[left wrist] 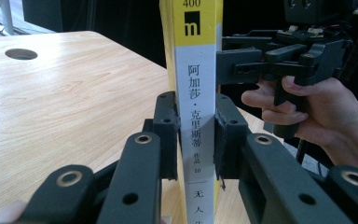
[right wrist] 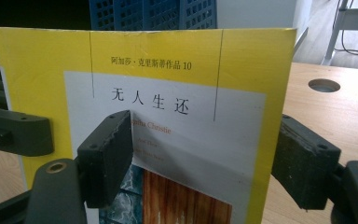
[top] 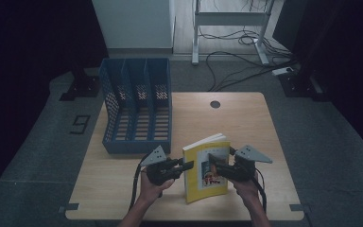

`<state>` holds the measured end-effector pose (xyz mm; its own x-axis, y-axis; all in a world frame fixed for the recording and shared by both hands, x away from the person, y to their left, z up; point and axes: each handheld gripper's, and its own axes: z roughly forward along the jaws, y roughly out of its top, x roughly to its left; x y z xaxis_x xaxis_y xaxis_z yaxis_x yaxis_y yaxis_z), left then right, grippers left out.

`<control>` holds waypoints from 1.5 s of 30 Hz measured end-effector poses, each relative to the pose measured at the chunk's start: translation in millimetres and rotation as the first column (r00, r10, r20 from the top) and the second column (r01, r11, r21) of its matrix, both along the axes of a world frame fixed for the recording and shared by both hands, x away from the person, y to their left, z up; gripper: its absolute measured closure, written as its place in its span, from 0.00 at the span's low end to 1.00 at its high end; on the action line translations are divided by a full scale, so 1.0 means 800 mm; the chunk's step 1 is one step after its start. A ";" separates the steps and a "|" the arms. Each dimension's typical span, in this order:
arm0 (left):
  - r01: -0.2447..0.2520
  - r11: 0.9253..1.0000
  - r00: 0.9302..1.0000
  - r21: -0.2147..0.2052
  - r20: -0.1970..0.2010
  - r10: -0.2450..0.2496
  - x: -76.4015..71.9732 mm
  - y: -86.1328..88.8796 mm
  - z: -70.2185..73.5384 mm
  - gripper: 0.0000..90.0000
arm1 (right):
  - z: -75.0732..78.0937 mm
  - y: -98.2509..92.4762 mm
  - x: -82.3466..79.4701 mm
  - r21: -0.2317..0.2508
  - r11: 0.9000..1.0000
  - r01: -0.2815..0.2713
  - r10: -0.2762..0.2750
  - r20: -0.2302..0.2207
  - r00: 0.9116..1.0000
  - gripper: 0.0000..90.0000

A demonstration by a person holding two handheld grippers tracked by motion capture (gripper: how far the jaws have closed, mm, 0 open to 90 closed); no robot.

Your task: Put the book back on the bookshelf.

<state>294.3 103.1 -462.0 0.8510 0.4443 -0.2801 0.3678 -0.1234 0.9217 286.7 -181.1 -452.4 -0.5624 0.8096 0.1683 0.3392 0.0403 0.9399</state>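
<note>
The book (top: 207, 168) stands upright on the table (top: 246, 118), in front of the blue rack (top: 137, 106) and a little to its right. The left gripper (left wrist: 196, 135) is clamped on the spine of the book. The right gripper (right wrist: 205, 158) has its 2 jaws apart, one before the cover and one behind the book's far edge.

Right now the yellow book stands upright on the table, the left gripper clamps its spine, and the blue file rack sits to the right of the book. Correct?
Not quite: the blue file rack sits behind and to the left of the yellow book, as the high view shows. The book stands upright, and the left gripper does clamp its spine.
</note>
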 end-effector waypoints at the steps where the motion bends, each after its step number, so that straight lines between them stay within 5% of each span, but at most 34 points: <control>1: 0.000 1.000 1.000 0.000 -0.002 0.000 0.000 0.000 0.000 0.82 | 0.000 0.000 0.000 -0.002 1.000 -0.001 0.001 0.002 1.000 0.28; 16: -0.001 1.000 1.000 -0.004 0.014 0.002 -0.003 -0.001 0.002 0.82 | 0.000 0.000 -0.001 0.004 0.999 -0.041 0.041 0.023 0.999 0.31; 28: 0.001 1.000 1.000 -0.005 0.015 -0.001 -0.004 -0.001 0.002 0.82 | -0.003 -0.005 0.003 0.027 0.999 -0.027 0.027 0.010 1.000 0.22; 37: 0.025 0.999 0.997 0.021 0.066 -0.026 -0.014 -0.008 0.008 0.83 | 0.001 -0.003 0.002 0.038 0.996 -0.077 0.076 0.012 0.997 0.17; 45: 0.021 0.999 0.998 0.024 0.064 -0.023 -0.013 -0.006 0.008 0.83 | 0.003 -0.002 -0.001 0.028 0.996 -0.084 0.084 0.016 0.996 0.20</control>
